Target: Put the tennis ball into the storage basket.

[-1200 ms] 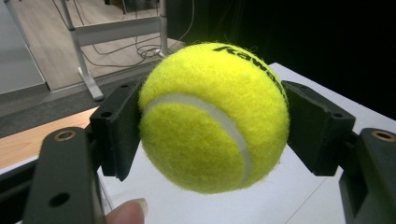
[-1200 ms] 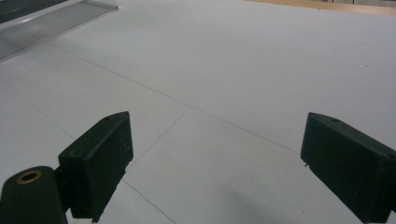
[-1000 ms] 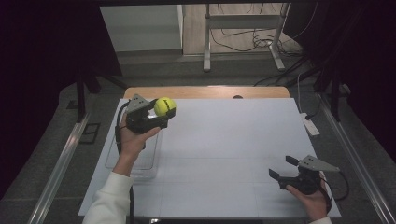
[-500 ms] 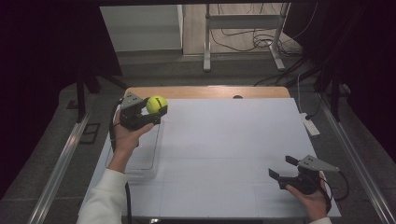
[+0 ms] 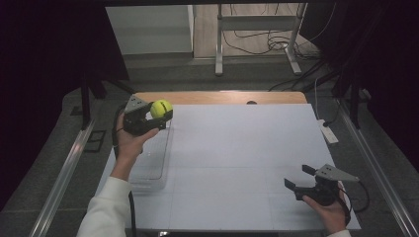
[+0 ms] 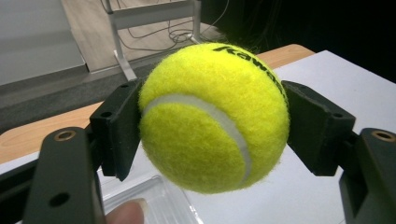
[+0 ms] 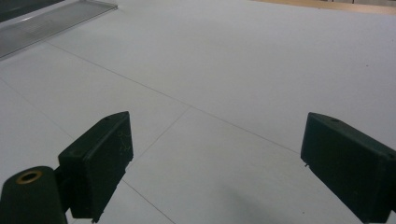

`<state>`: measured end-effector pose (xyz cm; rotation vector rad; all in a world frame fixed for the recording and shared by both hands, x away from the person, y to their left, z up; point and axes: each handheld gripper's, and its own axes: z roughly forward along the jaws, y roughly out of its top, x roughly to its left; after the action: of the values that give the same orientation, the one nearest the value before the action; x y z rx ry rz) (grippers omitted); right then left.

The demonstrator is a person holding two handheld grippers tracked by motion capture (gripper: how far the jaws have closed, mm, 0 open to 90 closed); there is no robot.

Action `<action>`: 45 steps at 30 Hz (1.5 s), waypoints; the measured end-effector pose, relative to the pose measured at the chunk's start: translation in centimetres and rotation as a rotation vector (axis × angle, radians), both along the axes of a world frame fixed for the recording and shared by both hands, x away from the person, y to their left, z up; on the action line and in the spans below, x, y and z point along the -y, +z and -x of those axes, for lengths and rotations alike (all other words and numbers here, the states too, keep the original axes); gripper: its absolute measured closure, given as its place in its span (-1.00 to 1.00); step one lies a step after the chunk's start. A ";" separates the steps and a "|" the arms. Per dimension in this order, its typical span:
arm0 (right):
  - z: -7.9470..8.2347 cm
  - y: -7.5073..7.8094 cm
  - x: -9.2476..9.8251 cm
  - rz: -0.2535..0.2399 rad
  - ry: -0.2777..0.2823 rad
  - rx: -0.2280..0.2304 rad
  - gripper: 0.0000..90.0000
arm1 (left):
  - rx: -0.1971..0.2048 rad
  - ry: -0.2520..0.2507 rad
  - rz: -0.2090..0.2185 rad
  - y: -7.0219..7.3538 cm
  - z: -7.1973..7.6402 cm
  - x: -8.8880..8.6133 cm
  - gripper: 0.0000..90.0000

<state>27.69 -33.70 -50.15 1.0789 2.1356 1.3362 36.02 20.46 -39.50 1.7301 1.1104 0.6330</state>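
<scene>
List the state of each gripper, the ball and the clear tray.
left gripper: shut on the tennis ball, held above the table
tennis ball: clamped between both pads, off the table
right gripper: open, nothing between its jaws
clear tray: lies on the table, looks empty

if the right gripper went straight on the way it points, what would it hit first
Probably nothing soon: the right gripper, jaws open, looks along the bare white table. The clear tray lies far off to one side, likely outside its line, though depth is hard to judge.

One tennis ball (image 5: 161, 108), one clear tray (image 5: 152, 163), two grippers: left (image 5: 157, 117), right (image 5: 299, 178).
</scene>
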 end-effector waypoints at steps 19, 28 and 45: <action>0.0 0.0 0.0 0.002 -0.001 0.001 -0.79 | -0.034 0.048 -0.026 -0.6 -0.8 -1.3 -0.40; 0.0 0.0 0.0 0.006 -0.001 0.000 -0.79 | -0.045 0.072 -0.033 -0.7 -1.0 -2.1 -0.40; -0.1 -0.1 -0.1 0.005 -0.001 -0.003 -0.79 | -0.080 0.120 -0.046 -1.5 -1.8 -3.6 -0.40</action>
<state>27.76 -33.65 -50.22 1.0803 2.1391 1.3297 37.82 24.05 -40.97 1.7508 1.2721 0.6728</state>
